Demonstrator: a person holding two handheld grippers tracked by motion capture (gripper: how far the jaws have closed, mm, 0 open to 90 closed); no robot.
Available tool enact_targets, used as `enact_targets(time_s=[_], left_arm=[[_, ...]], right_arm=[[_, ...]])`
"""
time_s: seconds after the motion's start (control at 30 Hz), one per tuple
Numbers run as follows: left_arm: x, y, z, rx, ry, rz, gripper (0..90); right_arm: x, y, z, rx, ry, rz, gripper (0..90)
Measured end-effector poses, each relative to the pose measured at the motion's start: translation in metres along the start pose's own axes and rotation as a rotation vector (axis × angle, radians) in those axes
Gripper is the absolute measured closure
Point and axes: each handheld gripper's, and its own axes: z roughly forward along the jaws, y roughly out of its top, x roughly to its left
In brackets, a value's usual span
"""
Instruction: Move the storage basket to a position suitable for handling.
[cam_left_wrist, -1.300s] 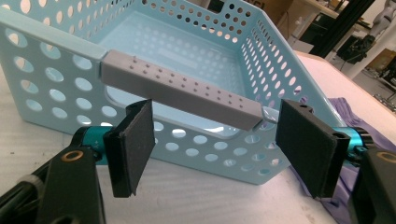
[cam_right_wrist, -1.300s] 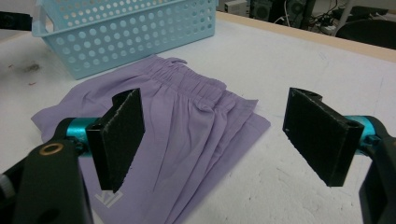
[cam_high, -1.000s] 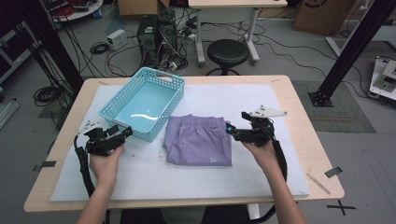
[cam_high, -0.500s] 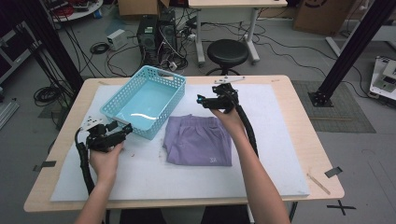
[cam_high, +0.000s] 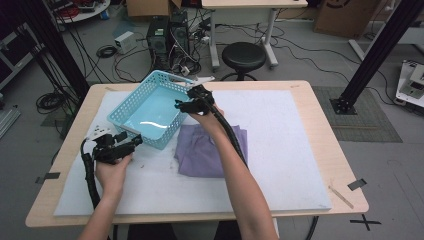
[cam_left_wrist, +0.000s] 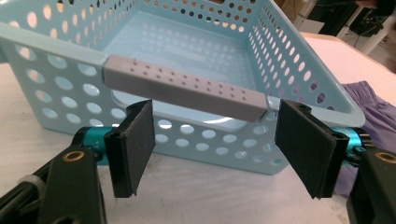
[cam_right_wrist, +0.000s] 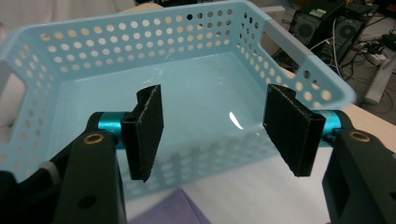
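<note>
Table (cam_high: 300, 200) under your forearms carries a white mat (cam_high: 280, 150), with the light-blue perforated basket (cam_high: 150, 112) at about ten o'clock on it and the folded purple garment (cam_high: 200, 155) just beside the basket's near right corner. Your right gripper (cam_high: 190, 103) hangs at the basket's right rim, above the garment's far edge; its jaws have just been closing, with nothing between them, a clear gap left. Your left gripper (cam_high: 131, 145) sits at the basket's near end, at eight o'clock, jaws wide and empty, facing the grey handle (cam_left_wrist: 184, 93).
</note>
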Motion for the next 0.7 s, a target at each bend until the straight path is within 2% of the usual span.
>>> enact_targets(time_s=[0.07,0.1,0.13,0.17,0.2,0.27,0.3,0.4,0.47,0.57,0.7], left_arm=[[0.000,-0.001,0.000,0.004,-0.007,0.005,28.8],[0.000,-0.001,0.001,0.002,-0.009,0.003,29.1],[0.000,-0.001,0.001,0.001,-0.014,0.002,29.1],[0.001,-0.001,0.002,0.000,-0.020,0.002,29.2],[0.001,0.000,0.003,0.000,-0.023,0.002,29.2],[0.002,0.002,0.006,0.000,-0.022,0.005,29.4],[0.002,0.005,0.009,0.002,-0.016,0.011,31.0],[0.001,0.009,0.013,0.007,-0.005,0.029,32.5],[0.001,0.012,0.016,-0.013,0.004,0.035,33.2],[0.003,0.017,0.021,-0.002,0.005,0.036,33.3],[0.003,0.023,0.027,0.006,0.013,0.057,34.2]], right_arm=[[0.004,0.004,0.015,0.035,-0.013,-0.006,43.1],[0.004,0.005,0.027,0.093,-0.026,0.004,45.9],[0.004,0.005,0.027,0.093,-0.026,0.004,45.9],[0.003,0.004,0.032,0.126,-0.033,0.009,46.4],[0.002,0.003,0.034,0.142,-0.028,0.013,52.8],[0.001,0.003,0.033,0.149,-0.031,0.016,55.1],[0.001,0.004,0.029,0.165,-0.011,0.022,59.5],[0.000,0.004,0.025,0.173,-0.006,0.031,60.3],[0.001,0.003,0.017,0.181,-0.003,0.033,63.1],[0.002,0.002,0.012,0.179,-0.010,0.038,64.8],[0.004,0.002,0.008,0.190,0.001,0.042,66.8]])
